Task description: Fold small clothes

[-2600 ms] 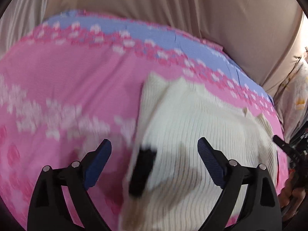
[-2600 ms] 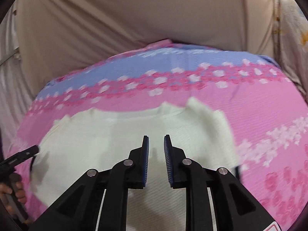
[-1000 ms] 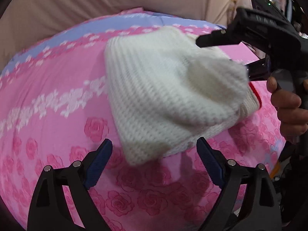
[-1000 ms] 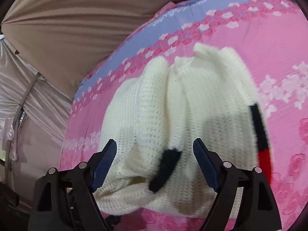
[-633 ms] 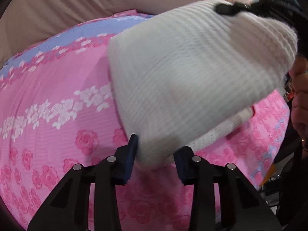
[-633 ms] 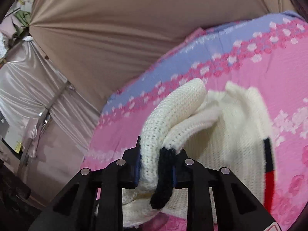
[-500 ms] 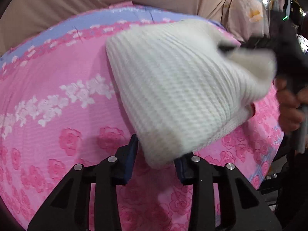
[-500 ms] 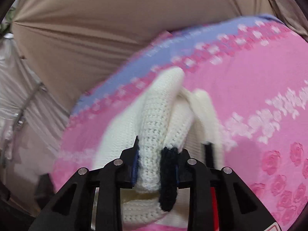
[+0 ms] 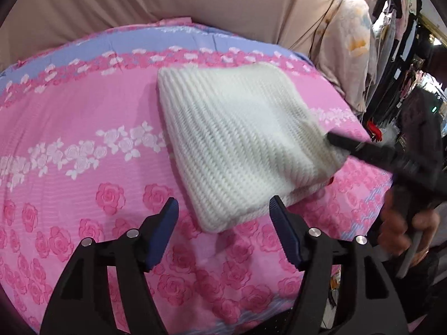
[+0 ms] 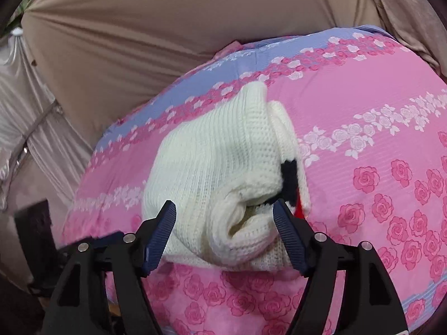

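A cream knitted sweater (image 9: pixel 240 142) lies folded into a thick rectangle on the pink rose-print bedsheet (image 9: pixel 83 145). My left gripper (image 9: pixel 225 223) is open just short of the fold's near corner, touching nothing. In the right wrist view the same sweater (image 10: pixel 218 184) shows its layered open edge with a black and red trim patch (image 10: pixel 290 178). My right gripper (image 10: pixel 225 226) is open, its fingers on either side of that edge without pinching it. In the left wrist view the right gripper's black tip rests at the sweater's right edge, held by a hand (image 9: pixel 399 231).
Beige curtain fabric (image 10: pixel 167 33) hangs behind the bed. Hanging clothes (image 9: pixel 349 44) stand at the far right in the left wrist view. The bed's near edge (image 9: pixel 251 318) drops off low in that view. Silvery drapes (image 10: pixel 16 128) hang left of the bed.
Both grippers were shut on the sweater half a second ago and are open now. The lifted fold has come down flat onto the bedsheet.
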Demonstrator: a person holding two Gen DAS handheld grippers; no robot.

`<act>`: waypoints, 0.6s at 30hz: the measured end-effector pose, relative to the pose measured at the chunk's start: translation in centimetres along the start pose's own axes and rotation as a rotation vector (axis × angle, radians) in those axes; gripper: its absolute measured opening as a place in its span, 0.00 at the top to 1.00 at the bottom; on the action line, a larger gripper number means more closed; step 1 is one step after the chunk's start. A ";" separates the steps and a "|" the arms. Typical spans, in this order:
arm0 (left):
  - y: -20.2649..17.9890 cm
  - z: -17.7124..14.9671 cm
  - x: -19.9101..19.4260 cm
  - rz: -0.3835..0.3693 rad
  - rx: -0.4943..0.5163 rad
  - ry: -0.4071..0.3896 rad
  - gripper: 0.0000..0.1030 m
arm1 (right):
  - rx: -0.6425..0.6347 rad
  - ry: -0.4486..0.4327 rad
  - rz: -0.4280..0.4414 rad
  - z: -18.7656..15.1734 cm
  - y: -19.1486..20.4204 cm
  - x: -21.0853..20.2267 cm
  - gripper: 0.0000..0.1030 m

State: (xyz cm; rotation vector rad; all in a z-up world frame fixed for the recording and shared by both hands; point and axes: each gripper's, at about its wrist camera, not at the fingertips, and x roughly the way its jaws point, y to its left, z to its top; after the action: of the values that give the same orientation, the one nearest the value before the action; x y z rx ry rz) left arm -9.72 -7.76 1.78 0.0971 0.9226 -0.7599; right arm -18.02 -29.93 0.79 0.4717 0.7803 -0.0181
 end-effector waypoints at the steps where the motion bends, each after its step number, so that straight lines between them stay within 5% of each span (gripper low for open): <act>1: -0.2 0.2 0.4 0.012 0.003 0.006 0.37 | -0.012 0.019 -0.040 -0.3 -0.3 0.9 0.88; 7: -1.7 0.5 1.8 0.029 0.042 0.019 0.46 | 0.069 -0.141 0.086 -1.0 -2.5 -5.8 0.89; 11: -1.0 -0.2 4.7 0.058 0.028 0.091 0.44 | 0.097 0.059 -0.115 -3.7 -6.3 -0.5 0.88; 18: -0.3 -0.2 4.8 0.064 0.015 0.089 0.44 | 0.134 -0.026 -0.134 -2.6 -6.3 -3.2 0.59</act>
State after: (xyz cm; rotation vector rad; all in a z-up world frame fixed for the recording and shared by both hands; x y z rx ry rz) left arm -8.33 -10.56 -1.90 0.1741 0.9933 -0.7074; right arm -23.19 -34.98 -1.15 0.5442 0.7869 -0.2016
